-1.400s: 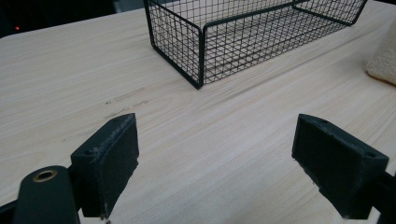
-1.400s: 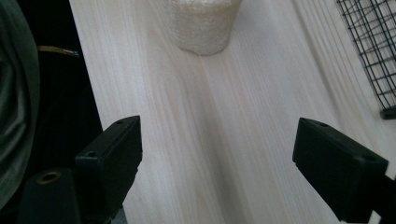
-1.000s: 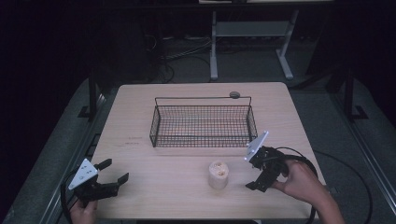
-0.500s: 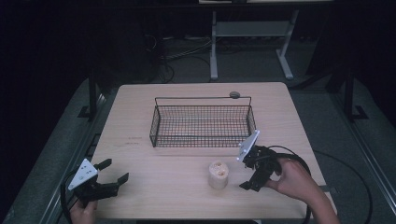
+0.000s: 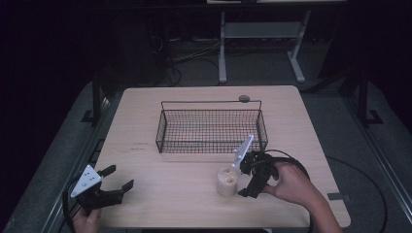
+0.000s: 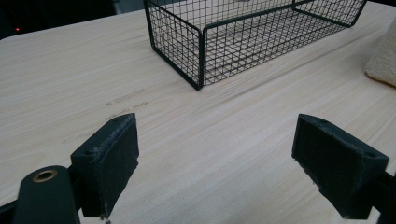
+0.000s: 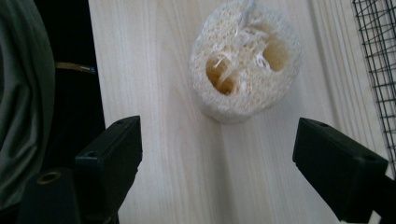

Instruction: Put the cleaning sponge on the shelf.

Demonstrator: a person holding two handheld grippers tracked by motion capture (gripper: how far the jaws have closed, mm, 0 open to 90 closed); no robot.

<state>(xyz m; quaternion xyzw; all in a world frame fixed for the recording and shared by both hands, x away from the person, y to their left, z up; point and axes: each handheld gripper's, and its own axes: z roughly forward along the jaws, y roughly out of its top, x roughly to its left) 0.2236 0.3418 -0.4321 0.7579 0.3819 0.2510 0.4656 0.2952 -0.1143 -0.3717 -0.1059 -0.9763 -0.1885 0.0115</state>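
In the high view, the loofah (image 5: 227, 180) is seen standing on the table (image 5: 145, 131), near the front edge and just in front of the basket (image 5: 211, 127). The right gripper (image 5: 245, 179) is held just beside it, on its right side, almost touching, and its jaws are spread apart with nothing between them. The left gripper (image 5: 119, 180) is found well apart, at the front left corner, also spread and empty. The right hand (image 5: 291, 182) is therefore judged to be much the nearer one for a grasp.

In the left gripper view, both pads (image 6: 109, 161) are seen wide apart over bare wood. The basket corner (image 6: 198, 56) lies ahead, and only an edge of the loofah (image 6: 384, 60) is caught at the far right.

In the right gripper view, the loofah (image 7: 245, 60) is looked at from above its holed end, so its long axis is taken to be upright. It lies ahead of the spread pads (image 7: 112, 156), between their lines but not yet between them, and a little toward the right pad. The basket mesh (image 7: 378, 56) is at the right edge. A short advance forward is probably what the closing calls for.
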